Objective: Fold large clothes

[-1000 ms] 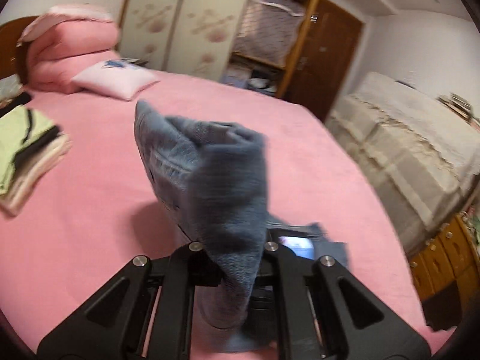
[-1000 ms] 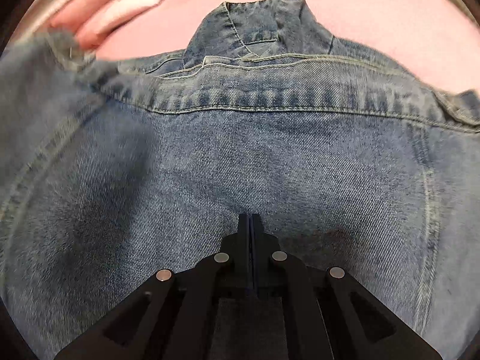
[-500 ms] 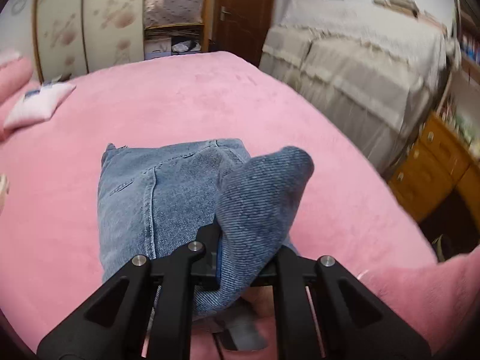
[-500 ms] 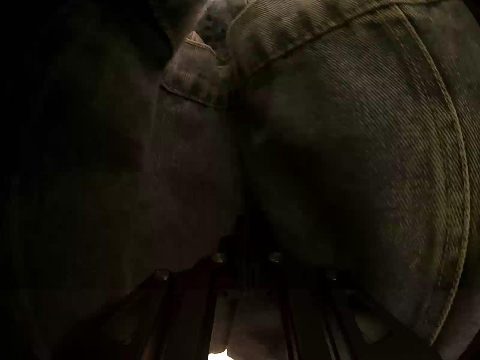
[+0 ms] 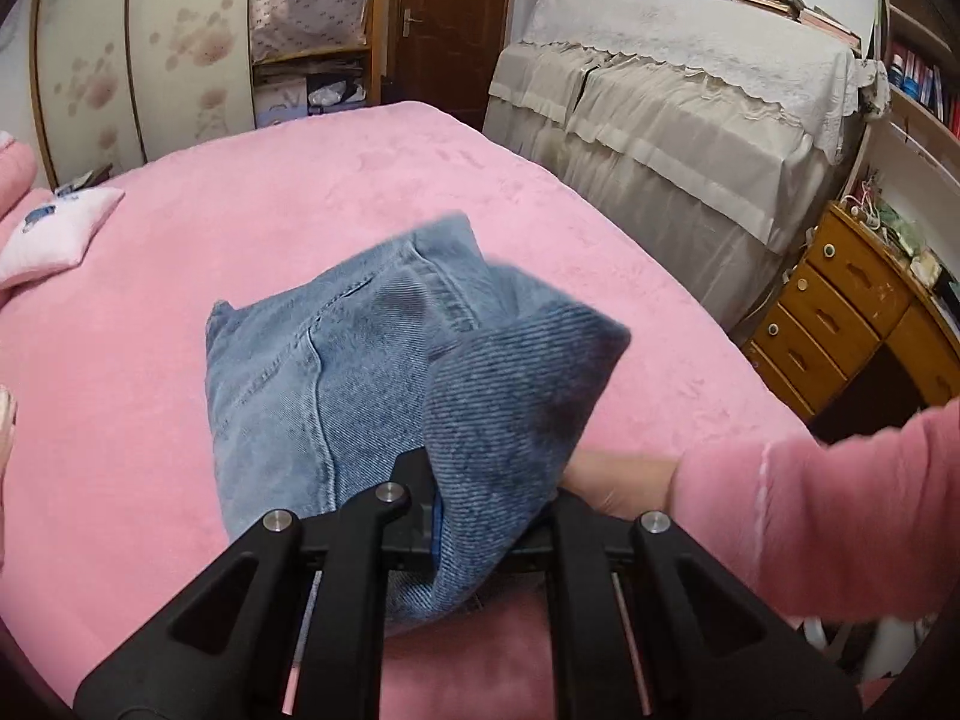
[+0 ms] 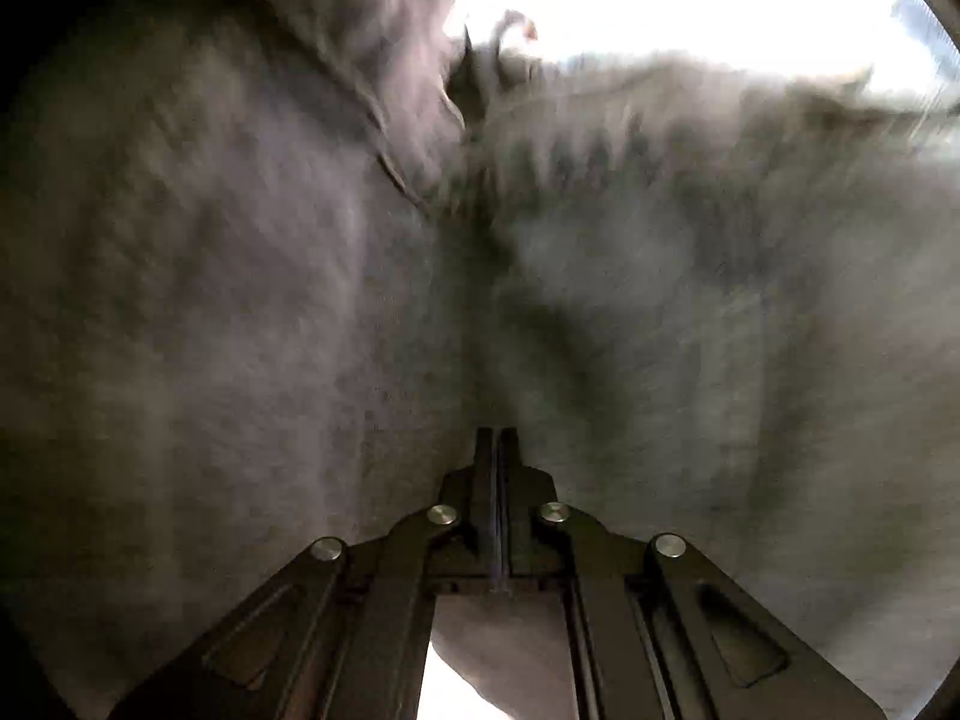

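Bedspread, pink, lies bare wide around the folded denim garment at its middle, room on every side. We see left gripper clamped on a denim fold; right gripper pressed together, its view filled with blurred denim. Pillow far left, dresser right.

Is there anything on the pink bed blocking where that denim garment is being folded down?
Nothing visible. The denim garment, held by the left gripper, lies on bare bed; the small pillow sits well off.

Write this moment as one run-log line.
left gripper: shut on blue denim garment | right gripper: shut, denim fills view | surface: pink bed
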{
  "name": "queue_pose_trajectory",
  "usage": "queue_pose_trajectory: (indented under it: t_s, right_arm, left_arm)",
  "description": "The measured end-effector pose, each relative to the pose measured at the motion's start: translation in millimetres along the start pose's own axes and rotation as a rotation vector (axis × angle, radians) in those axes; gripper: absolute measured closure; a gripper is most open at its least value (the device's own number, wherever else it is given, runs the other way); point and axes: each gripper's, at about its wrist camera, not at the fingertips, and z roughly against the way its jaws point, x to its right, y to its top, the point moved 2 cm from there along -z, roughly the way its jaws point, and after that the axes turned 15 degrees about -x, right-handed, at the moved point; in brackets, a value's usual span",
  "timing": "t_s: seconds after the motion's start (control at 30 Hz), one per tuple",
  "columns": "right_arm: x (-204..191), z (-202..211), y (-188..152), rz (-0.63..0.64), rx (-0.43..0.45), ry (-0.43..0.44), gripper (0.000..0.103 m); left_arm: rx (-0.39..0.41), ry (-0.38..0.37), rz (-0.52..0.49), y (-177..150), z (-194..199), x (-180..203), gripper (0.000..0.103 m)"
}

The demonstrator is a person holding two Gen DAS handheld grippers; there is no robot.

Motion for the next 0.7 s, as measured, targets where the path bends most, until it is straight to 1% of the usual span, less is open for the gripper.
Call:
queue_pose_trajectory:
  t_s: [0.03, 0.07, 0.1, 0.13, 0.17, 0.2, 0.23, 0.27, 0.33, 0.37, 0.4, 0.47, 0.53, 0.6, 0.63, 0.67, 0.7]
  right_arm:
    - [5.2, 16.4, -0.4, -0.005, 0.028, -0.008, 0.103]
    - [12.5, 37.5, -1.0, -0.020, 0.076, 0.001, 0.102]
    - [19.2, 58.3, -2.1, -0.033, 0.131, 0.009, 0.102]
    - [27.2, 84.5, -3.9, -0.048, 0.208, 0.003, 0.102]
    - [33.2, 103.6, -5.3, -0.065, 0.261, -0.014, 0.101]
    - [39.5, 120.3, -6.2, -0.088, 0.290, -0.049, 0.101]
    - [47.5, 138.5, -7.5, -0.105, 0.302, -0.110, 0.101]
    - [53.9, 148.9, -8.9, -0.118, 0.291, -0.183, 0.101]
    - [67.4, 169.3, -16.2, -0.133, 0.286, -0.285, 0.101]
    - [75.6, 179.1, -20.8, -0.199, 0.347, -0.355, 0.101]
    - [81.7, 186.6, -26.6, -0.231, 0.363, -0.373, 0.101]
    - [85.6, 198.8, -45.3, -0.263, 0.366, -0.345, 0.101]
    - [90.8, 206.1, -55.2, -0.275, 0.359, -0.310, 0.098]
    - [89.3, 206.2, -71.5, -0.260, 0.362, -0.251, 0.088]
    - [83.9, 206.6, -74.0, -0.254, 0.365, -0.236, 0.086]
    - [83.8, 207.7, -78.6, -0.246, 0.361, -0.227, 0.081]
    - [69.7, 200.6, -83.7, -0.239, 0.355, -0.219, 0.075]
  left_arm:
    - [-0.003, 0.005, 0.006, -2.9, 3.0, -2.9, 0.096]
    - [-0.019, 0.005, 0.013, -2.1, -2.3, -3.9, 0.096]
    - [-0.026, 0.005, 0.018, -0.7, -4.0, -5.6, 0.096]
    - [-0.043, 0.006, 0.025, -3.0, -10.1, -6.9, 0.096]
    - [-0.057, 0.007, 0.026, -3.9, -17.1, -7.4, 0.096]
    - [-0.067, 0.002, 0.028, -5.3, -26.3, -8.1, 0.096]
    - [-0.082, -0.005, 0.027, -7.2, -37.5, -8.7, 0.096]
    - [-0.101, -0.015, 0.022, -9.0, -50.0, -6.9, 0.096]
    - [-0.149, -0.032, 0.012, -14.1, -75.3, -0.1, 0.096]
    - [-0.180, -0.054, 0.019, -17.6, -89.8, 3.1, 0.095]
    - [-0.226, -0.069, 0.029, -21.4, -105.4, 6.6, 0.094]
    - [-0.291, -0.069, 0.043, -28.8, -127.4, 12.4, 0.091]
    - [-0.316, -0.049, 0.039, -36.3, -142.0, 19.2, 0.089]
    - [-0.339, -0.023, 0.032, -41.9, -153.5, 26.4, 0.082]
    - [-0.358, -0.012, 0.016, -44.1, -157.8, 31.9, 0.080]
    - [-0.366, -0.012, 0.007, -44.7, -158.2, 35.7, 0.074]
    - [-0.366, -0.017, 0.003, -46.1, -156.4, 36.7, 0.068]
